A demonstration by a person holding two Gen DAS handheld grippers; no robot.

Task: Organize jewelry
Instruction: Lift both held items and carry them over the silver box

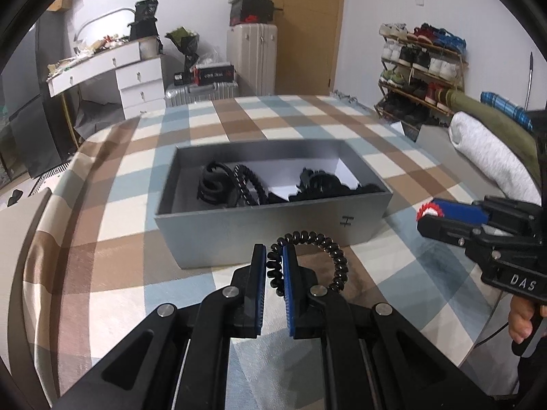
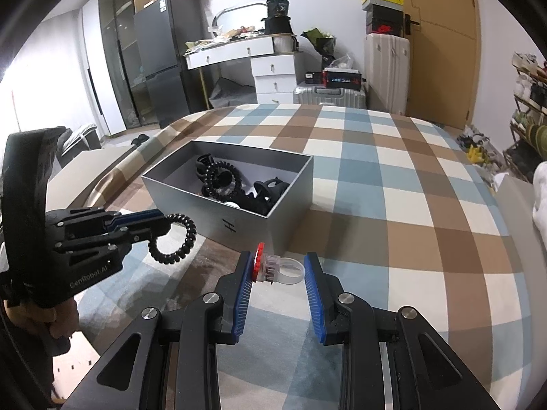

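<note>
Left tongs pinch coil bracelet; right tongs hold ring

A black spiral hair tie hangs pinched near the grey box, which holds black accessories; a clear red-topped ring is just right.

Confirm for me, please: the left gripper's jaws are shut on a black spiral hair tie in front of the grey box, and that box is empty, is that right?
Not quite. The grey box is not empty: the right wrist view shows several black hair accessories lying inside it. The rest holds: the left gripper has its jaws shut on the black spiral hair tie in front of the box.
</note>
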